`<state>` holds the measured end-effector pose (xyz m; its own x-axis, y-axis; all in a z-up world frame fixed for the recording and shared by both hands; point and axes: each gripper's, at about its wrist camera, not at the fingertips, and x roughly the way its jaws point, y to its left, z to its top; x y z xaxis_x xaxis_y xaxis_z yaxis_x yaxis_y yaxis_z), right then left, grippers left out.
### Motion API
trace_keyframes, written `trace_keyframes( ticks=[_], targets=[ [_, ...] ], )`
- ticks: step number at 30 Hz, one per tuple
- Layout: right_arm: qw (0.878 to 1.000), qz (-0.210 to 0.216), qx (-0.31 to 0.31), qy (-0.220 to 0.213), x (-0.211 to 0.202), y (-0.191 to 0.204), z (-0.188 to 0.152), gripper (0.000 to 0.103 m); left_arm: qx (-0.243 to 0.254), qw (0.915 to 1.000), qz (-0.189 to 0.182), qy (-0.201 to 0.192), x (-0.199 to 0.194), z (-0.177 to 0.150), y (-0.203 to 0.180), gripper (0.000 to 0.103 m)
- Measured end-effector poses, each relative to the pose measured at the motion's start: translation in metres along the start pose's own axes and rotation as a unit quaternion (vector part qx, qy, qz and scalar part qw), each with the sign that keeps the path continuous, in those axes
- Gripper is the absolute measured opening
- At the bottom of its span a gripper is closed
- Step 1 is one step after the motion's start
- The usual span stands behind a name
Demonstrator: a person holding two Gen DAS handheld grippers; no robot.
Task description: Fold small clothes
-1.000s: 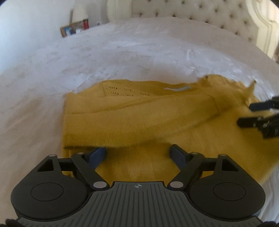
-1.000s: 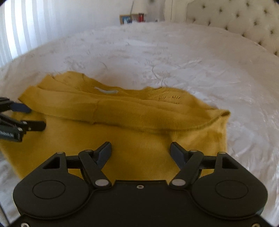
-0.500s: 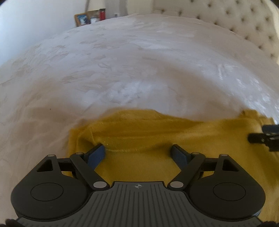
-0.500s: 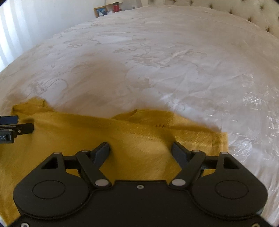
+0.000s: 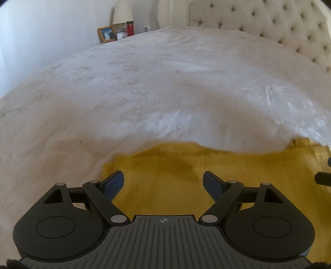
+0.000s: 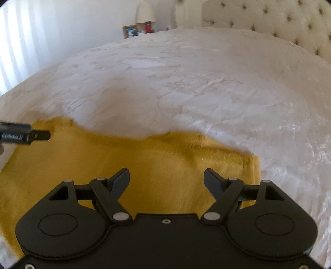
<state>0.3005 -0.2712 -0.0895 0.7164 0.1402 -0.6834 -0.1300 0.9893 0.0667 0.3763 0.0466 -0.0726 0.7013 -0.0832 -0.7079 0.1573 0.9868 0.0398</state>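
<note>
White bed (image 5: 165,82) | mustard sweater (image 5: 175,165) | left tongs' (image 6: 24,135) side visible from right only

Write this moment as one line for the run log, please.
left gripper: open, over sweater, holding nothing | right gripper: open, holding nothing | sweater: lying flat on bed

A home bedroom: a wide bed (image 5: 165,72) under a white floral-patterned cover, backed by a cream button-tufted headboard (image 5: 269,22). Beyond its far corner stand a lamp (image 5: 122,12), a framed photo (image 5: 107,34) and a red bottle (image 5: 130,27).
</note>
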Motion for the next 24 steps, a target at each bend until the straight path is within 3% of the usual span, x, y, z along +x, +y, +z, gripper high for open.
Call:
trace_keyframes(
  ticks=[5,10,13,24],
  targets=[
    [1.000,-0.016,-0.021,0.005,-0.014,-0.001,-0.035,0.083,0.012,0.9998,-0.012,0.006,-0.020,-0.031,0.002,0.084],
    [1.000,-0.019,-0.003,-0.004,-0.039,-0.006,-0.064,0.085,0.015,0.9998,-0.015,0.006,-0.046,-0.066,0.008,0.089],
    [1.000,-0.022,-0.001,-0.003,-0.054,-0.007,-0.079,0.086,0.016,0.9997,-0.012,0.014,-0.058,-0.086,0.012,0.096],
    [0.996,-0.005,0.083,-0.010,-0.087,-0.029,-0.119,0.090,0.000,0.9998,-0.006,0.016,-0.085,-0.123,0.013,0.097]
  ],
)
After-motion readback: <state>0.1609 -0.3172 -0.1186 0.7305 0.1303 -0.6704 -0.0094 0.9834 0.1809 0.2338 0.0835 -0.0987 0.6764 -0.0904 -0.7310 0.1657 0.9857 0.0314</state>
